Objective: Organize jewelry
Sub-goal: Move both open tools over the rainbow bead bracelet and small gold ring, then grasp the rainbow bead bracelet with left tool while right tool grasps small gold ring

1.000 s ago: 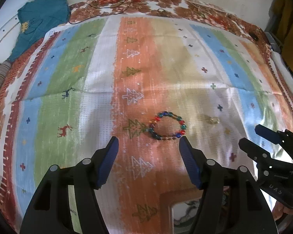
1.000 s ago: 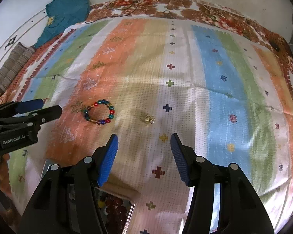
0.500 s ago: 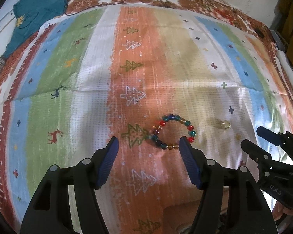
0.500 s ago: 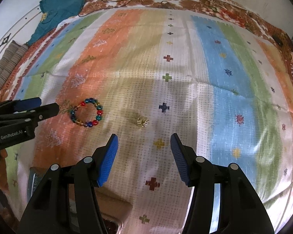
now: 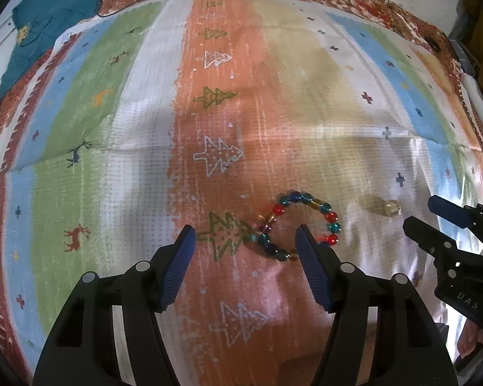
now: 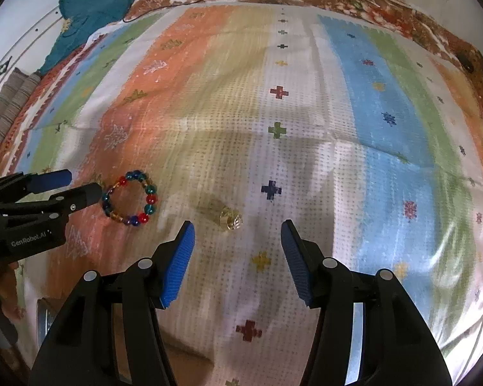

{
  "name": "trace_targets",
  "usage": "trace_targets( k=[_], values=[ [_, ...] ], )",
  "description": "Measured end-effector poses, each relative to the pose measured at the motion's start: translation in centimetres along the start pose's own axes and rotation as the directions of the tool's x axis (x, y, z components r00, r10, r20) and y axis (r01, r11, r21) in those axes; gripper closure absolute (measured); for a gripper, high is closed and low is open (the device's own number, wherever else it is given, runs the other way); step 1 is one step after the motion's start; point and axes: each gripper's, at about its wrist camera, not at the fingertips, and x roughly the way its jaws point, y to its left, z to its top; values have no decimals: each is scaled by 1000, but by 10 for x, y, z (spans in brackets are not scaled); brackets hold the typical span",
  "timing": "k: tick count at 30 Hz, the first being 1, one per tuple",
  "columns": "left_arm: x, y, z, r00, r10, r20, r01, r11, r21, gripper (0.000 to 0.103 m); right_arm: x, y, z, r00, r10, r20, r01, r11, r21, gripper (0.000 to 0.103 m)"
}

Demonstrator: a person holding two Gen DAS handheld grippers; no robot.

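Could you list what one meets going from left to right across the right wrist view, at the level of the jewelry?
Left gripper → beaded bracelet → small gold ring → dark blue cross on the cloth → red flower motif on the blue stripe.

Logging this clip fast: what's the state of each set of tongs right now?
Left tongs: open, empty, above the bead bracelet.
Right tongs: open, empty, above the small gold ring.

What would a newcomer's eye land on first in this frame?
Probably the beaded bracelet, bright red, blue and green, lying on the orange stripe of the striped cloth just ahead of the open left gripper. Next, the small gold ring beside it, ahead of the open right gripper.
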Motion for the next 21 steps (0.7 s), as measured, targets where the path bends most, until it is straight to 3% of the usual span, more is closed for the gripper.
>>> trace_targets(
  k=[8,11,14,17,21],
  values=[
    [11,3,6,1000,7,-16,-7,1000,21,41,19,1,3,1000,1,-29,-1,1000,-11,48],
    [16,-3,8,999,-18,-32,20,999,41,41,24,2,5,999,-3,-39,3,1000,-19,53],
    [24,-11,6,999,0,-50,5,996,84,41,30,3,6,999,-10,-47,9,1000,-24,54],
    [29,-12,4,998,44,-43,-39,994,100,52,32,4,7,998,-29,-49,27,999,-40,61],
    [30,-10,5,998,49,-45,-44,994,99,60,31,2,8,998,-31,-52,30,999,-28,77]
  ],
)
